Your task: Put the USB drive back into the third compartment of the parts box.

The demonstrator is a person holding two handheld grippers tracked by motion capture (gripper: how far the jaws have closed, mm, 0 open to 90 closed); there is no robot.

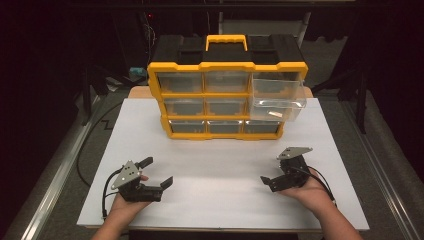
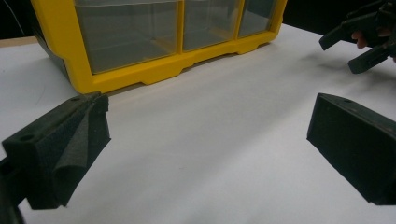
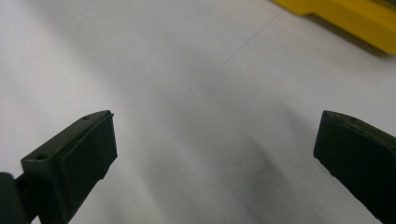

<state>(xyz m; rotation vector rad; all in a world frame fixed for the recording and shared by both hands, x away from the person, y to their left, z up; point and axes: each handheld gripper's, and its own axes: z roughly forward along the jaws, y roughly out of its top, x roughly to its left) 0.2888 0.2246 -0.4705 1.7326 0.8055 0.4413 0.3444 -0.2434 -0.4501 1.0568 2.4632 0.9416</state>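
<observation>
A yellow and black drawer cabinet (image 1: 227, 87) with clear drawers stands at the back middle of the white table (image 1: 225, 170). Its top right drawer (image 1: 277, 95) is pulled out and sags forward, with a small pale item visible low inside it. My left gripper (image 1: 157, 171) rests near the front left, open and holding nothing. In the left gripper view its jaws (image 2: 208, 116) stand wide apart, facing the cabinet's bottom row (image 2: 140, 42). My right gripper (image 1: 274, 170) is open at the front right. The right gripper view has my right gripper (image 3: 215, 126) spread over bare table.
A bare stretch of white table lies between the grippers and the cabinet. My other gripper (image 2: 362, 37) appears far off in the left gripper view. The cabinet's yellow base (image 3: 355, 21) crosses the top right corner of the right gripper view. Dark floor surrounds the table.
</observation>
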